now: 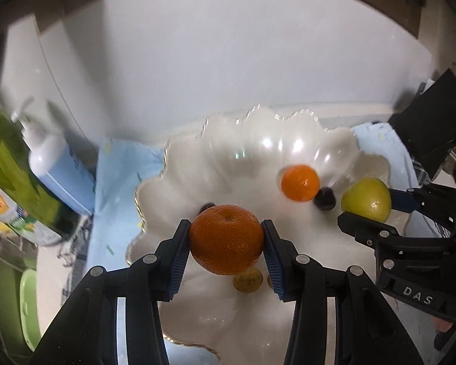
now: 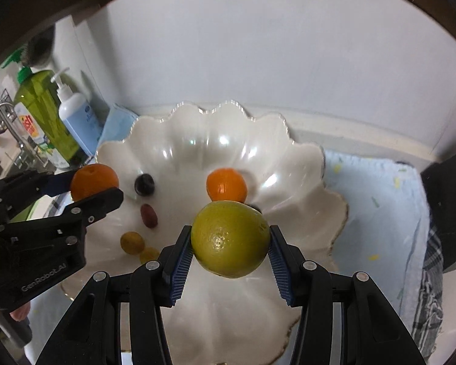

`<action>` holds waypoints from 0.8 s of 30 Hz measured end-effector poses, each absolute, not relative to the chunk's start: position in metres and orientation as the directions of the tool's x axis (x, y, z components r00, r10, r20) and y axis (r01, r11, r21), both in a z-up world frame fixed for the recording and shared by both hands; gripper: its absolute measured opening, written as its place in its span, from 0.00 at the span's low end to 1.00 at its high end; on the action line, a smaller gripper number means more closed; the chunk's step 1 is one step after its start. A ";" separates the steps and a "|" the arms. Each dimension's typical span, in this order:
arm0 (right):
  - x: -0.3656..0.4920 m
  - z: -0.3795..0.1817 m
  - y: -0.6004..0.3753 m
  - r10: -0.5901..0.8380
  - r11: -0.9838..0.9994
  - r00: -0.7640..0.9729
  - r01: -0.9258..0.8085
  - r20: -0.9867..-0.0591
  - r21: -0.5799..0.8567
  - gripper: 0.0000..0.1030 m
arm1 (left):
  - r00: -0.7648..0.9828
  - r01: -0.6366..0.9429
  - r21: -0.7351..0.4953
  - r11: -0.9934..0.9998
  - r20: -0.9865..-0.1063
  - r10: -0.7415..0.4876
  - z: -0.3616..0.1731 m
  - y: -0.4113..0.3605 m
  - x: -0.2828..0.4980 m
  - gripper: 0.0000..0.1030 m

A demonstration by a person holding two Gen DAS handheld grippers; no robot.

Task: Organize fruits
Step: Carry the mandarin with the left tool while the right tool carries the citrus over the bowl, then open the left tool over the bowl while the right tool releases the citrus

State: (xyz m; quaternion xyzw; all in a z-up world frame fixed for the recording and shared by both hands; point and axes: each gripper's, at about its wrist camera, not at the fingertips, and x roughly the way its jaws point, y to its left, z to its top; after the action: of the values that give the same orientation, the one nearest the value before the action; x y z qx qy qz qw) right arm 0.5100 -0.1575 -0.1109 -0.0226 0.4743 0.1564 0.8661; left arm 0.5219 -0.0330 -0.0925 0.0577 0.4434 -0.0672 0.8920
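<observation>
White scalloped bowl (image 2: 173, 140) holds fruit.

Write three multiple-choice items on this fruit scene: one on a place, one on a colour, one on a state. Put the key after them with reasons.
1. Where does the small loose orange lie?
A. inside the white scalloped bowl
B. on the blue cloth
C. beside the pump bottle

2. What colour is the fruit in the right gripper?
A. red
B. yellow-green
C. purple

3. How do the jaws of the left gripper stand?
A. wide open, nothing between them
B. closed on the big orange
C. closed on a grape

Key: 1 A, it rests on the bowl's white inside. 2 B, the yellow-green fruit sits between the pads. 3 B, both pads press its sides.
</observation>
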 end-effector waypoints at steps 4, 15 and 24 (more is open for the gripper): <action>0.516 -0.124 -0.154 0.259 0.946 0.453 -0.296 -0.853 0.130 0.48 | 0.557 0.157 0.023 0.987 -0.828 -0.069 -0.103 -0.030 0.529 0.44; 0.517 -0.133 -0.151 0.260 0.943 0.442 -0.310 -0.859 0.126 0.58 | 0.559 0.137 0.058 0.989 -0.829 -0.029 -0.104 -0.030 0.528 0.59; 0.503 -0.109 -0.158 0.242 0.950 0.510 -0.299 -0.825 0.094 0.58 | 0.638 0.125 0.130 0.984 -0.770 0.021 -0.075 -0.030 0.511 0.67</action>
State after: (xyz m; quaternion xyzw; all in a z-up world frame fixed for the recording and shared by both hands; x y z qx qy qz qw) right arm 0.5030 -0.1579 -0.1095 -0.0303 0.4695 0.1558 0.8685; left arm 0.5107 -0.0304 -0.0746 0.0860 0.4243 -0.0290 0.9010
